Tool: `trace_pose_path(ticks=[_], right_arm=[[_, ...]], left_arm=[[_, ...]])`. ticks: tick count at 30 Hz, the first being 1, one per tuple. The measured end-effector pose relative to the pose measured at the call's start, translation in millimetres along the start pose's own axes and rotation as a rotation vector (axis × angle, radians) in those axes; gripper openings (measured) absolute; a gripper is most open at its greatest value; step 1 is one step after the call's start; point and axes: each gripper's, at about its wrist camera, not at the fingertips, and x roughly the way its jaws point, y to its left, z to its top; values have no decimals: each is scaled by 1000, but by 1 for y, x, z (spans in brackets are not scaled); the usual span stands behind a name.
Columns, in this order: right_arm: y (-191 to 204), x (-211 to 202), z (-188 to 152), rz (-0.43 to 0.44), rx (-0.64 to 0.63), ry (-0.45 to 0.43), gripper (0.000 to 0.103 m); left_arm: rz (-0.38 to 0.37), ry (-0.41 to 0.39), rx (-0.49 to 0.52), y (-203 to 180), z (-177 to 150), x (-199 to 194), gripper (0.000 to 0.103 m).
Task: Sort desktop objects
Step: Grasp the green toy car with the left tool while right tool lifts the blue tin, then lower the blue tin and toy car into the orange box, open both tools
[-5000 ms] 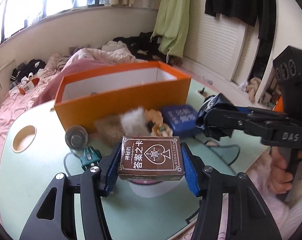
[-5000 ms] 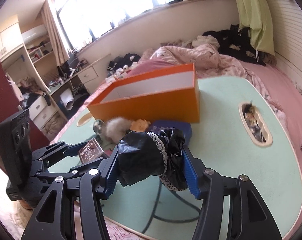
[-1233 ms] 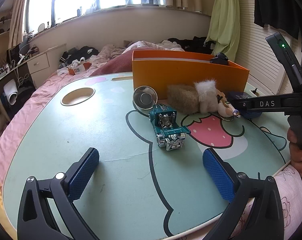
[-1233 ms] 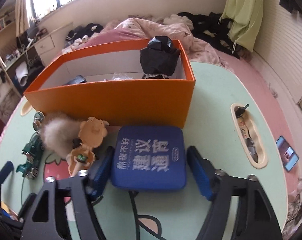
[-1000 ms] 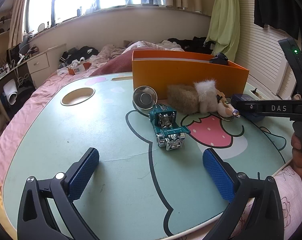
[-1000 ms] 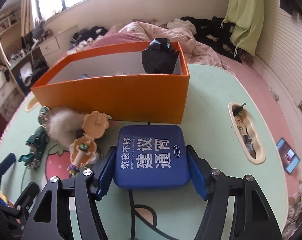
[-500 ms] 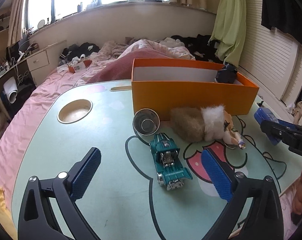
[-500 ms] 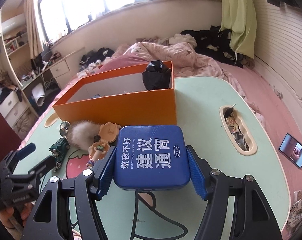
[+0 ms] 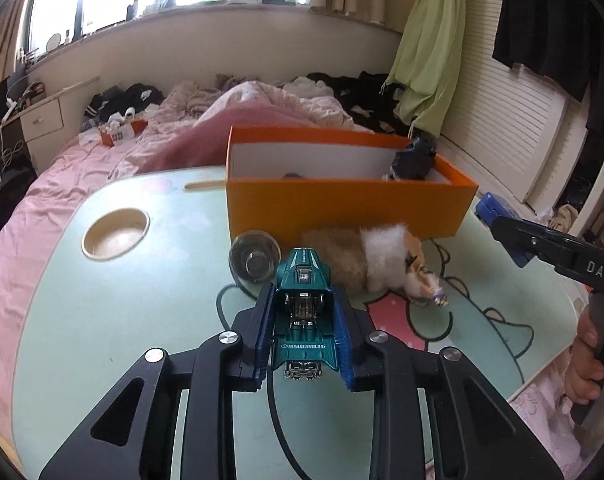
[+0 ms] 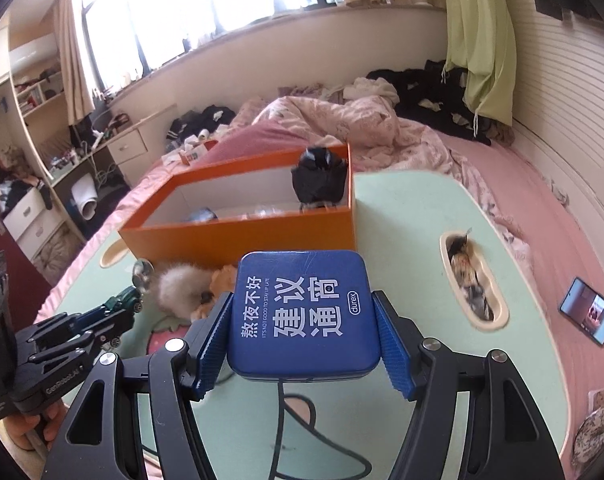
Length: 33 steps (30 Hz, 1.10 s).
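My left gripper (image 9: 304,316) is shut on a teal toy car (image 9: 304,308) and holds it above the green table (image 9: 101,312). My right gripper (image 10: 304,332) is shut on a blue tin (image 10: 304,312) and holds it above the table, in front of the orange box (image 10: 237,236). The box (image 9: 342,204) stands at the table's far side with a black bundle (image 10: 320,178) in its right end. A furry plush toy (image 9: 366,258) and a small round mirror (image 9: 255,260) lie before the box.
The table has a round cup hole (image 9: 115,232) at the left and an oblong slot (image 10: 472,280) holding small items at the right. A phone (image 10: 588,310) lies on the pink bed beyond the right edge. A pink bed with clothes surrounds the table.
My left gripper has closed on the teal car and lifted it off the table. My right gripper has raised the blue tin higher, toward the box.
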Motion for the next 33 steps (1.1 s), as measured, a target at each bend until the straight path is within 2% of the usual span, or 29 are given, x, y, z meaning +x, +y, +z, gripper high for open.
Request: trace_pose_path(ticks=[4, 8, 13, 18, 21, 23, 28, 32, 33], right_arm=[[5, 4, 36, 15, -27, -31, 67], [10, 33, 71, 34, -36, 17, 67], [11, 85, 97, 78, -5, 120, 67], [10, 122, 101, 27, -1, 185, 67], [8, 131, 101, 28, 4, 191, 70], [7, 124, 101, 51, 9, 167, 70], [6, 84, 96, 71, -12, 60, 79], [10, 49, 76, 76, -36, 19, 85], [11, 41, 67, 76, -45, 20, 87]], left_arm=[[-42, -67, 0, -2, 41, -10, 28], [-10, -96, 17, -6, 83, 5, 28], [3, -8, 9, -3, 113, 57, 28], [32, 98, -7, -2, 112, 104, 29], [67, 120, 14, -6, 110, 114, 30], [78, 95, 10, -6, 110, 107, 32], [40, -39, -56, 5, 109, 59, 66], [38, -105, -44, 4, 94, 18, 69], [42, -110, -30, 2, 87, 9, 73]])
